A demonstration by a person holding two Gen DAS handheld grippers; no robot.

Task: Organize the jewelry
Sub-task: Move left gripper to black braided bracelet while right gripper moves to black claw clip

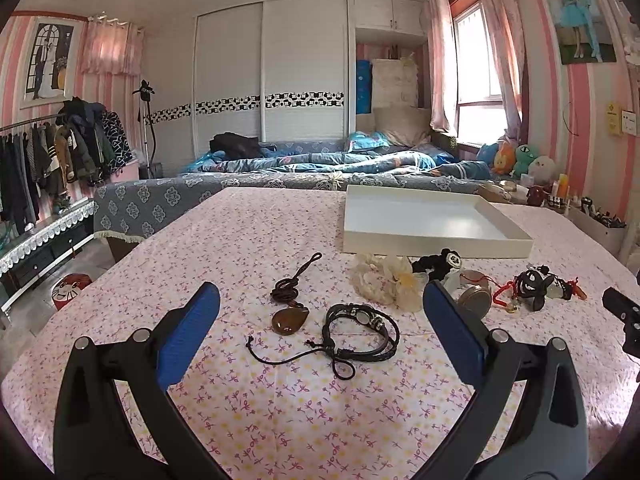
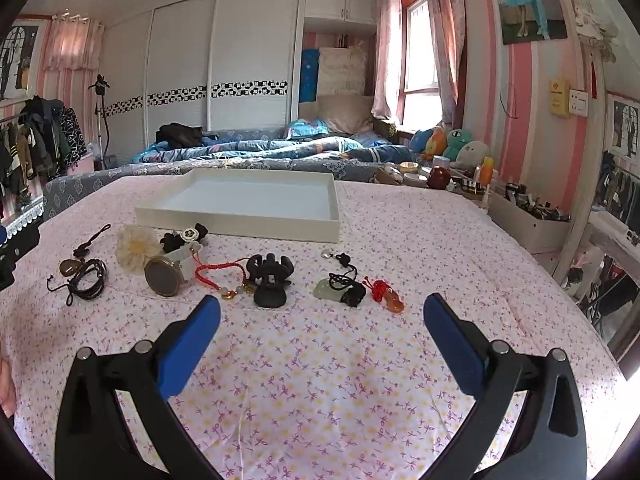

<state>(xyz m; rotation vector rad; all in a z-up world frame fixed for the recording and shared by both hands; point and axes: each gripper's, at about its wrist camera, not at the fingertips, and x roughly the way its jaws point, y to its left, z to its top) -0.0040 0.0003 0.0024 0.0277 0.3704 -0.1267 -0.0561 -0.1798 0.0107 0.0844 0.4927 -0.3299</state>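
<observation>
Pink-flowered cloth covers the table (image 2: 360,360), and the jewelry lies in a loose row across its middle, all of it short of the empty white tray (image 2: 240,216) near the far edge. Nothing sorted yet, by the look of it.

Biggest piece is the gold-rimmed watch (image 2: 162,278), touching a cream fabric flower (image 2: 136,250). Then the black claw clip (image 2: 270,278), the braided black leather bracelet (image 1: 360,330), the amber teardrop pendant (image 1: 290,319) on its dark cord, a red cord bracelet (image 2: 218,272), a pale jade charm (image 2: 325,289) and a small orange charm (image 2: 394,304).

Risk here: cords overlap, so one pinch could drag a neighbour along, or bunch the thin cloth.

Left gripper (image 1: 320,312) hovers tilted down over the bracelet and pendant, jaws spread wide, holding nothing. Right gripper (image 2: 322,316) hangs likewise angled down just short of the jade charm, fully spread, empty too.
</observation>
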